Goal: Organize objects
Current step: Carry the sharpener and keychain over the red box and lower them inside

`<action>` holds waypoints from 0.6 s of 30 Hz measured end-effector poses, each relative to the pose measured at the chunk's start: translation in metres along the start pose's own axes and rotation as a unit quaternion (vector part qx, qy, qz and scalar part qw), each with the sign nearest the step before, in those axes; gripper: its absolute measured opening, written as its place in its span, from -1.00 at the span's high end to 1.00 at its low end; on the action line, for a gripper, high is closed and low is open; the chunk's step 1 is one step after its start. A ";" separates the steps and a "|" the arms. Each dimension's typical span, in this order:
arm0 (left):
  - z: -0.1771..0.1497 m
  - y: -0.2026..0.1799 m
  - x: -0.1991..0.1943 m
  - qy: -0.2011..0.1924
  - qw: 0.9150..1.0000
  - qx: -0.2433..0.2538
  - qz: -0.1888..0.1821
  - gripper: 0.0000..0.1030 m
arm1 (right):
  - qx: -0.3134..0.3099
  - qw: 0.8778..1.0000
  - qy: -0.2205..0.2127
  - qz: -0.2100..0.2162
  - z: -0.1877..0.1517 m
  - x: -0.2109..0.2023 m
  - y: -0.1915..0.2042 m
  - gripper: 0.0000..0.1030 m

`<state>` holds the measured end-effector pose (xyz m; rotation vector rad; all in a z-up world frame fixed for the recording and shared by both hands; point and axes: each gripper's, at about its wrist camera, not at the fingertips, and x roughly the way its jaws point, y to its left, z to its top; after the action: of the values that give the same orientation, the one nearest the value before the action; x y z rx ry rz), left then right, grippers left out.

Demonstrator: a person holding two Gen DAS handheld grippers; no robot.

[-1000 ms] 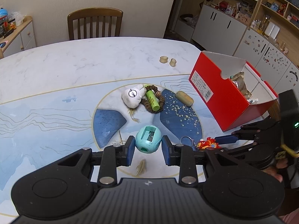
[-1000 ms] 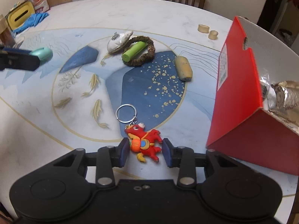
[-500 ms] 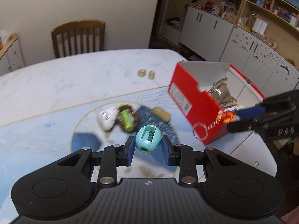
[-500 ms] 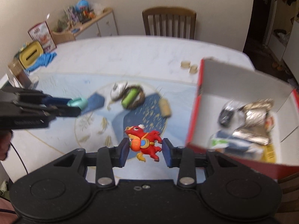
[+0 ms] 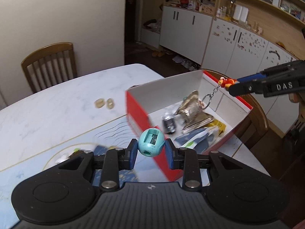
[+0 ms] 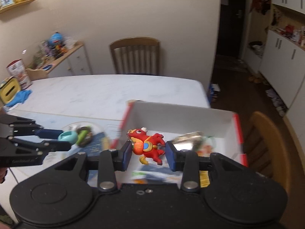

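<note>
Both toys have been lifted from the bench: the dragon keychain [image 6: 147, 146], clamped in the right hand-held gripper [image 6: 148, 152], is held over the red box [image 6: 236, 131] at centre frame for dropping, while the teal sharpener [image 5: 151, 142] is gripped by the left hand-held gripper [image 5: 151, 152] before it.

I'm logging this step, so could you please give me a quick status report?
Left gripper shut on teal sharpener, beside red box. Right gripper shut on red dragon keychain, above box interior. Nothing blocking.
</note>
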<state>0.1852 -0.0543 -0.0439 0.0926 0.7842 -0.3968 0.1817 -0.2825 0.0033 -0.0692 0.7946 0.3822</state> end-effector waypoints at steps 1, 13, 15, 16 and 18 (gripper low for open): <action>0.004 -0.006 0.006 0.002 1.000 0.003 -0.001 0.41 | 0.005 1.000 0.000 -0.003 0.000 0.001 -0.010 0.29; 0.039 -0.070 0.088 0.042 0.998 0.047 0.012 0.41 | 0.029 0.999 0.040 -0.018 -0.025 0.040 -0.083 0.29; 0.042 -0.077 0.104 0.054 0.997 0.055 0.018 0.41 | 0.021 0.999 0.047 -0.016 -0.029 0.048 -0.085 0.29; 0.043 -0.080 0.111 0.059 0.996 0.058 0.021 0.41 | 0.017 0.998 0.052 -0.015 -0.031 0.052 -0.086 0.29; 0.044 -0.083 0.124 0.071 0.995 0.061 0.026 0.41 | 0.007 0.998 0.063 -0.009 -0.033 0.059 -0.086 0.29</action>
<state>0.2624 -0.1795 -0.0942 0.2570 0.8959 -0.3911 0.2274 -0.3505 -0.0686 -0.0872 0.9210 0.3576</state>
